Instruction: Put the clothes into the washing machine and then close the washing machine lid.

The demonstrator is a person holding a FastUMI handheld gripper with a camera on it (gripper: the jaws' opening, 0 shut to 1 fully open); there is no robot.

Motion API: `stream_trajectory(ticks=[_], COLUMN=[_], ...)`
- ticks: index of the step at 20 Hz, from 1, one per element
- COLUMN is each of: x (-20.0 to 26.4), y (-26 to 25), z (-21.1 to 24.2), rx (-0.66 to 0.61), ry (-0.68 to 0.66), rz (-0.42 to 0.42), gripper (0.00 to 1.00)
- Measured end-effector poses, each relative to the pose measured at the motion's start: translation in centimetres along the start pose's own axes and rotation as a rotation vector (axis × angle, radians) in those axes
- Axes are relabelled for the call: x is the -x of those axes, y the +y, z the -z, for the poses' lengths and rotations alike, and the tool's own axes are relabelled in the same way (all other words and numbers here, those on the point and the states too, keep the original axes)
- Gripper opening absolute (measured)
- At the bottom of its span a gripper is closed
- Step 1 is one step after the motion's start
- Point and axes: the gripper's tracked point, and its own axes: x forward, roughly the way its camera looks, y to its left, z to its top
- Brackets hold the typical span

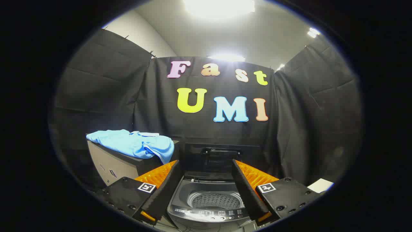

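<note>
A light blue garment (135,144) lies spread over the top of a box-like stand (119,166), to the left of and beyond my left finger. A small top-loading washing machine (209,214) stands between and just below my fingers, its drum (215,200) exposed. The dark lid (221,158) is raised upright behind the drum, with a handle near its top edge. My gripper (205,163) hangs above the machine, open, with nothing between its fingers.
Black cloth walls close the booth behind and on both sides. The stand with the garment abuts the machine's left side. A white flat object (320,185) lies to the right of the right finger. The machine's control panel (212,215) faces me.
</note>
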Motion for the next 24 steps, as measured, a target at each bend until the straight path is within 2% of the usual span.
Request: stream_trajectory(ticks=[17, 24], x=[0.4, -0.7], y=[-1.3, 0.0], z=[0.0, -1.3], rx=[-0.019, -0.017], ry=[0.001, -0.001], rz=[0.002, -0.046], gripper=[0.99, 0.99])
